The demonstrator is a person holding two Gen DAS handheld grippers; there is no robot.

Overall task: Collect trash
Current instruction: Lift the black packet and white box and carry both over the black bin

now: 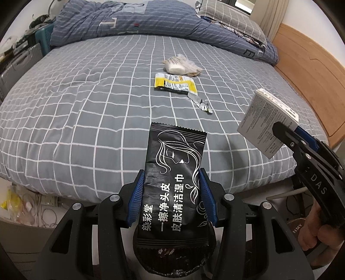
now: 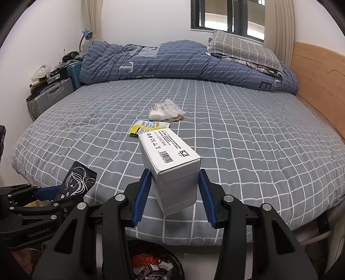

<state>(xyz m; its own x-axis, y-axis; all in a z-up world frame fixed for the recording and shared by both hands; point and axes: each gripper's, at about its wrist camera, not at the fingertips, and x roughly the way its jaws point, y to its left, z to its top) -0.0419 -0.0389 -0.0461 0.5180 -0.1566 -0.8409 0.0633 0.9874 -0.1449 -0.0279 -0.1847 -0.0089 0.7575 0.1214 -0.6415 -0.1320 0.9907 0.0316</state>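
Observation:
My left gripper [image 1: 171, 178] is shut on a black wet-wipe packet [image 1: 174, 183] with white line art, held over the bed's near edge above a black-lined trash bin [image 1: 172, 265]. My right gripper [image 2: 174, 178] is shut on a white cardboard box [image 2: 170, 168], held above the bin [image 2: 155, 265]; the box also shows in the left wrist view [image 1: 265, 122]. On the bed lie a yellow wrapper [image 1: 175, 83], a foil scrap [image 1: 201, 103] and a clear bag with a white wad [image 1: 181, 64]. The black packet also shows in the right wrist view [image 2: 77, 181].
The grey checked bed [image 1: 86, 97] has a rolled blue duvet [image 1: 133, 19] and a pillow [image 2: 243, 47] at the back, a wooden headboard [image 1: 310, 62] at right. A suitcase and clutter [image 2: 49, 94] stand at left. Cables and bags [image 1: 25, 206] lie on the floor.

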